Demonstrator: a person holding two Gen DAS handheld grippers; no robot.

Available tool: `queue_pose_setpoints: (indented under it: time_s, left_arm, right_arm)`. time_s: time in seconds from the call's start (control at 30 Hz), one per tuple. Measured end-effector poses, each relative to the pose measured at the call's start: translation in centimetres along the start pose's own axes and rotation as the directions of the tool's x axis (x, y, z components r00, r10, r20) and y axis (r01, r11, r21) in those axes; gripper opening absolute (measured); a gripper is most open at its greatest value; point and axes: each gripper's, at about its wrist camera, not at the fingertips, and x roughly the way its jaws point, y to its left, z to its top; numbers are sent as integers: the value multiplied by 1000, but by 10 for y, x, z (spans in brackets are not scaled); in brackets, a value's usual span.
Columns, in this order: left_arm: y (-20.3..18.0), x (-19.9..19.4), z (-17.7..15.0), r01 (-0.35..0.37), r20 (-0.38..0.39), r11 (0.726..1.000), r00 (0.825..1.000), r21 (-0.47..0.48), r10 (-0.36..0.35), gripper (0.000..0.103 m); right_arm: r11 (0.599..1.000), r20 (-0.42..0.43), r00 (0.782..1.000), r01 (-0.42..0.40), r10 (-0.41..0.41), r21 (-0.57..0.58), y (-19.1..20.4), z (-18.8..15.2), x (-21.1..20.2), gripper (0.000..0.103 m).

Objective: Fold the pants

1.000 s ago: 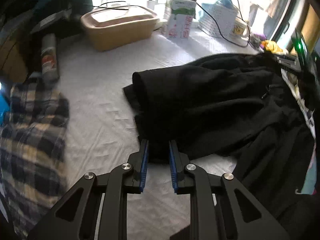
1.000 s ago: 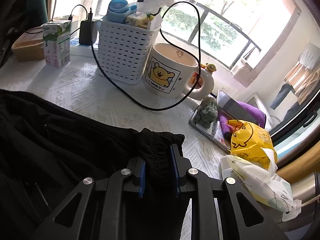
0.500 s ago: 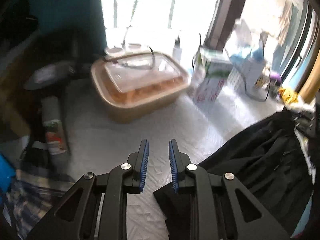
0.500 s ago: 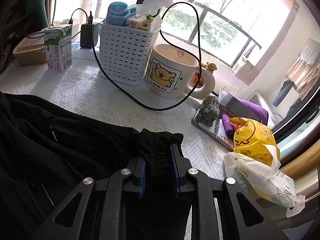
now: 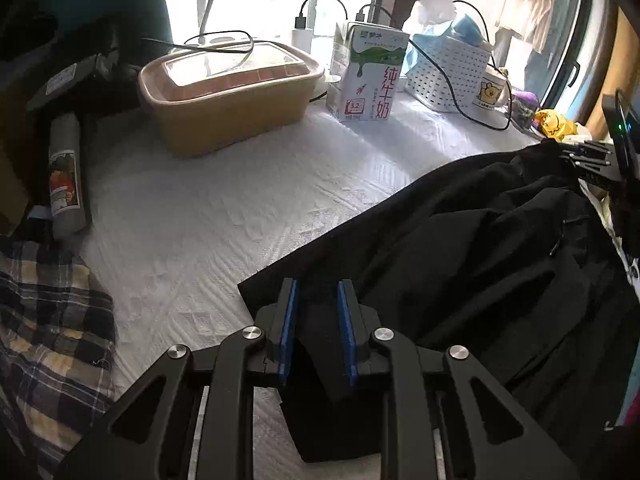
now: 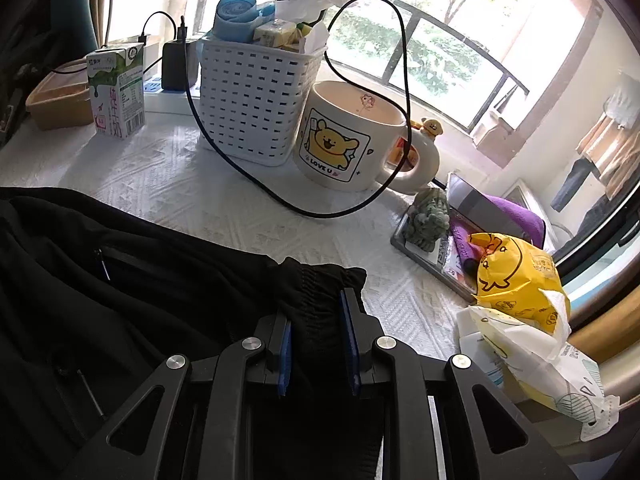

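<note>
The black pants (image 5: pixel 460 248) lie across the white table cover, stretched from lower left to upper right in the left wrist view. My left gripper (image 5: pixel 317 292) is shut on a leg end of the pants, with black cloth between the blue pads. My right gripper (image 6: pixel 316 304) is shut on the gathered elastic waistband (image 6: pixel 320 280) of the pants (image 6: pixel 120 280). The right gripper also shows at the far right of the left wrist view (image 5: pixel 592 160), at the other end of the pants.
A brown lidded box (image 5: pixel 232 92), a milk carton (image 5: pixel 368 76), a white basket (image 6: pixel 256 96), a bear mug (image 6: pixel 348 140) and a black cable (image 6: pixel 280 196) stand at the back. A plaid garment (image 5: pixel 48 328) lies left. A yellow bag (image 6: pixel 516 280) lies right.
My left gripper has carried the leg end up and outward, pulling the bunched pants out into a straight edge. My right gripper has held its grip on the waistband with little movement.
</note>
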Motion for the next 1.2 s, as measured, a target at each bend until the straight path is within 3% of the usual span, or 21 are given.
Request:
queue_pose_setpoints:
  time_s: [0.2,0.23,0.3,0.53,0.57,0.6,0.63,0.7,0.83,0.9,1.2]
  left_arm:
    - [4,2,13,-74,1,997,997,4,74,23]
    - [7,3,12,-89,2,996,996,8,89,28]
    - [9,12,12,-132,-20,991,991,25,132,50]
    - [7,11,7,-110,7,993,994,42,110,51]
    - [5,10,6,-106,15,993,994,52,105,45]
    - [2,9,6,-82,23,994,996,73,81,24]
    - [-3,9,5,-66,24,993,998,94,65,14]
    - [-15,10,5,-97,32,984,995,151,93,3]
    - [-9,9,15,-85,40,990,996,115,81,3]
    - [-1,3,29,-109,84,989,991,99,101,3]
    - [5,-5,97,-184,248,978,956,96,155,2]
  right_arm:
    - [1000,4,1000,-10,10,8,-1,-2,-2,22]
    - [1000,5,1000,-15,14,14,-3,-2,-2,22]
    - [999,5,1000,-24,24,22,-4,-3,-1,22]
    - [999,6,999,-39,38,27,-5,-3,3,22]
    - [999,6,999,-40,40,29,-6,-3,4,22]
    - [999,5,999,-41,41,32,-6,-3,5,22]
    - [998,5,999,-44,44,36,-7,-3,6,22]
    - [998,7,999,-48,48,45,-8,-2,7,22]
    - [997,29,999,-46,45,54,-9,0,5,22]
    - [998,41,998,-41,39,53,-11,1,4,22]
    - [998,112,993,22,-30,67,-19,23,-1,16]
